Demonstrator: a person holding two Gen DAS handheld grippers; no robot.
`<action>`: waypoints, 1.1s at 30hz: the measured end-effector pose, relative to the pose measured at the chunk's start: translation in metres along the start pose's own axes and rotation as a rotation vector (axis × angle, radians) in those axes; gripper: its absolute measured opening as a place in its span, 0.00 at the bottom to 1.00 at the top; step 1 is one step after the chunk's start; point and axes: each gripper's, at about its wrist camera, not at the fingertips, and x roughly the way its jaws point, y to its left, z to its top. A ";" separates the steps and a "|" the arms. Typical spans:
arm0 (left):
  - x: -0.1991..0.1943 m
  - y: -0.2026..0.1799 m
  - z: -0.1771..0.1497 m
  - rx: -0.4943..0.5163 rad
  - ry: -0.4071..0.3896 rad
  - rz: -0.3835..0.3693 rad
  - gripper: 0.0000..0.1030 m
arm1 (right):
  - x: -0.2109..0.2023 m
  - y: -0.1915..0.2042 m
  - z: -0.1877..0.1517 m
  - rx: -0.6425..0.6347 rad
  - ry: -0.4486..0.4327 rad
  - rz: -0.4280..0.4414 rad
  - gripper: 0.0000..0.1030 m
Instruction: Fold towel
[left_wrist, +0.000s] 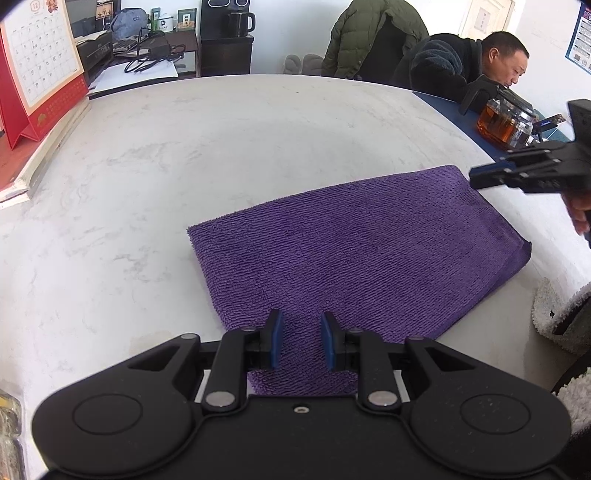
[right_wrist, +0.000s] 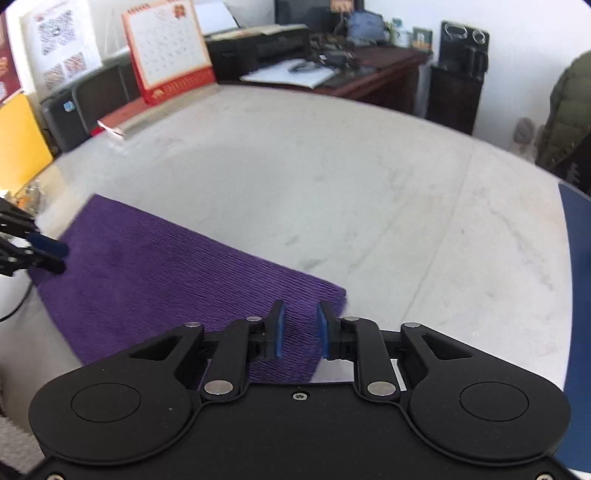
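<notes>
A purple towel lies folded into a flat rectangle on the white marble table. My left gripper hovers over its near corner, the blue pads a narrow gap apart with only flat towel showing between them. From the right, my right gripper reaches to the towel's far right corner. In the right wrist view the towel runs from the left edge to under my right gripper. Those jaws are narrowly parted above the corner and hold nothing. My left gripper sits over the towel's left end.
A red desk calendar stands on a book at the table's far left. A glass teapot of tea rests on a blue mat at the far right, beside a seated person. A white fleece sleeve is at the right edge.
</notes>
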 end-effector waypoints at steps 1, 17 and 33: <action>0.000 0.000 0.000 0.000 -0.002 0.000 0.20 | -0.003 0.015 -0.002 -0.030 0.005 0.031 0.18; -0.012 -0.005 0.006 0.003 -0.033 0.040 0.20 | -0.051 0.032 -0.054 0.021 0.052 -0.096 0.18; 0.042 0.012 0.045 -0.099 -0.113 0.040 0.20 | 0.082 0.111 0.040 -0.244 -0.017 0.137 0.22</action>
